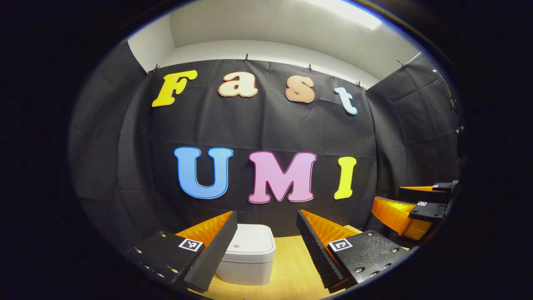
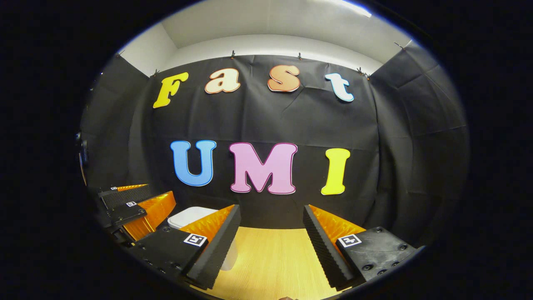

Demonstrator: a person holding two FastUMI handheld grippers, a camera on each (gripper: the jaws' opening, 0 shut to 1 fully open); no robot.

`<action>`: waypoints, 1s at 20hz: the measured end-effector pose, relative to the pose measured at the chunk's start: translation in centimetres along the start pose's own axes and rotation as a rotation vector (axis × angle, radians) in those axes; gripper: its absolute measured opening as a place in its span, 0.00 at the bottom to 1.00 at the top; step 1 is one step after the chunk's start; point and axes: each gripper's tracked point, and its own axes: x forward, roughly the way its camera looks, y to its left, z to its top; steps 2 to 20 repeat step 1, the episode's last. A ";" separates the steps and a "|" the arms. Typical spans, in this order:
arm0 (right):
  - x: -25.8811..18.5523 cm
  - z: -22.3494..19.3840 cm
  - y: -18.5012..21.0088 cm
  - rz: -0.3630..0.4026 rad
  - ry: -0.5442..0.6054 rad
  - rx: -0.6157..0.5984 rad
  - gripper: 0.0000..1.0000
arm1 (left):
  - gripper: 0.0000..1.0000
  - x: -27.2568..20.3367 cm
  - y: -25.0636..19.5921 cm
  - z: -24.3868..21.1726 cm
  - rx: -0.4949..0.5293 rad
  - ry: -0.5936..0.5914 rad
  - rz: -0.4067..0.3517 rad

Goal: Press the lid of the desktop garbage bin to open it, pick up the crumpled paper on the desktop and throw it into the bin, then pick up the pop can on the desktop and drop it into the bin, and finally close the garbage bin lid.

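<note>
Starting from the near edge: left gripper [image 1: 266,246] has its fingers spread wide, nothing between them, raised above the wooden desktop [image 1: 291,271]. Right gripper [image 2: 270,246] is the same, fingers spread and empty, over bare desktop [image 2: 270,258].

Just past the left gripper's own fingers sits the garbage bin [image 1: 247,254], white with rounded corners, upright on the desktop. Its lid [image 1: 250,241] is down and flat, with a small round mark near the front edge, which I take to be the press point. The bin lies slightly left of centre between the left fingers, its left side hidden behind the left finger.

In the right gripper view the bin [image 2: 189,216] shows off to the left, partly behind that gripper's left finger, with the left gripper [image 2: 137,206] beside it. In the left gripper view the right gripper [image 1: 410,206] is at the far right, well apart from the bin.

Behind everything hangs the booth wall [image 1: 266,137].

Judgement: step one, lid not yet pressed. Left gripper is better placed. Next move calls for dropping a fingertip onto the front of the lid and pushing straight down, without shoving the bin backward. Paper and can: can't locate them from here.
</note>
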 end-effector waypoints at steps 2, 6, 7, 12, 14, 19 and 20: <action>-0.2 -0.1 0.1 -0.001 0.005 -0.004 0.98 | 0.94 -0.1 0.1 0.1 0.001 -0.003 0.000; -0.2 -0.1 0.1 -0.001 0.005 -0.004 0.98 | 0.94 -0.1 0.1 0.1 0.001 -0.003 0.000; -0.2 -0.1 0.1 -0.001 0.005 -0.004 0.98 | 0.94 -0.1 0.1 0.1 0.001 -0.003 0.000; -0.2 -0.1 0.1 -0.001 0.005 -0.004 0.98 | 0.94 -0.1 0.1 0.1 0.001 -0.003 0.000; -0.2 -0.1 0.1 -0.001 0.005 -0.004 0.98 | 0.94 -0.1 0.1 0.1 0.001 -0.003 0.000; -0.2 -0.1 0.1 -0.001 0.005 -0.004 0.98 | 0.94 -0.1 0.1 0.1 0.001 -0.003 0.000; -0.2 -0.1 0.1 -0.001 0.005 -0.004 0.98 | 0.94 -0.1 0.1 0.1 0.001 -0.003 0.000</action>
